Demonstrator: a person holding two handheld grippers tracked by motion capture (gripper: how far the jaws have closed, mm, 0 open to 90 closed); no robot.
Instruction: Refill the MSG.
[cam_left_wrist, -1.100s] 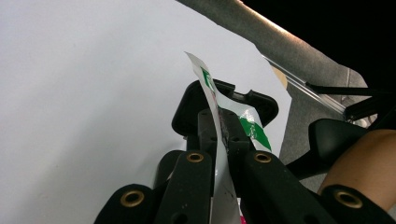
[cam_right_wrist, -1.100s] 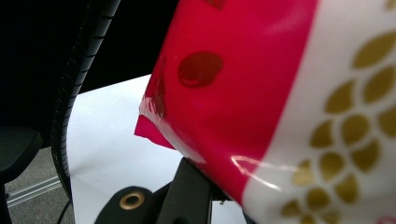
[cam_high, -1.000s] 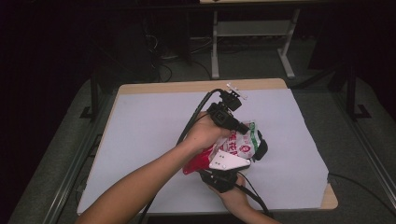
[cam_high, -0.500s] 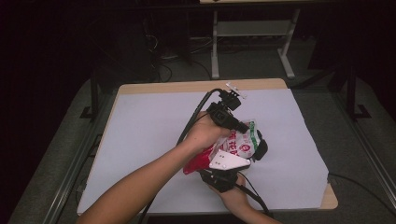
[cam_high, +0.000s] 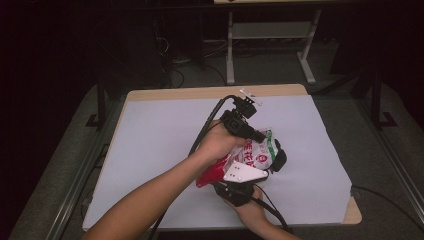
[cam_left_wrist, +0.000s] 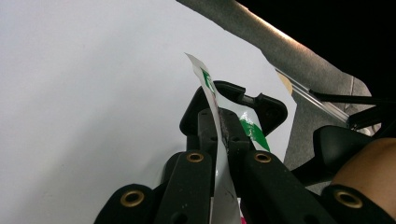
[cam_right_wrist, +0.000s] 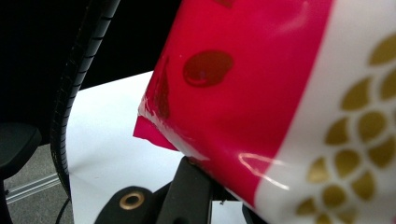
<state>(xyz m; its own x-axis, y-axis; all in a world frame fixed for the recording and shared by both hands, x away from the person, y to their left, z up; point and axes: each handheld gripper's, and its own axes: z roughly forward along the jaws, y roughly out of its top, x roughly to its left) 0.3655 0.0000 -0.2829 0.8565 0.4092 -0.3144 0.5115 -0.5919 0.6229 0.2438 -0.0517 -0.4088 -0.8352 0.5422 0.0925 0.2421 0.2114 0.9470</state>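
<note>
White table (cam_high: 150, 150): both grippers' fingers clamped on snack bag (cam_high: 257, 152), left (cam_left_wrist: 219, 135), right (cam_right_wrist: 205, 186)

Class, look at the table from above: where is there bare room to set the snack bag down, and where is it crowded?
Bare: the white table sheet left of the forearm, and the strip toward the far wooden edge. Crowded: right of centre, where both grippers clamp the red, white and green plastic snack bag.
</note>
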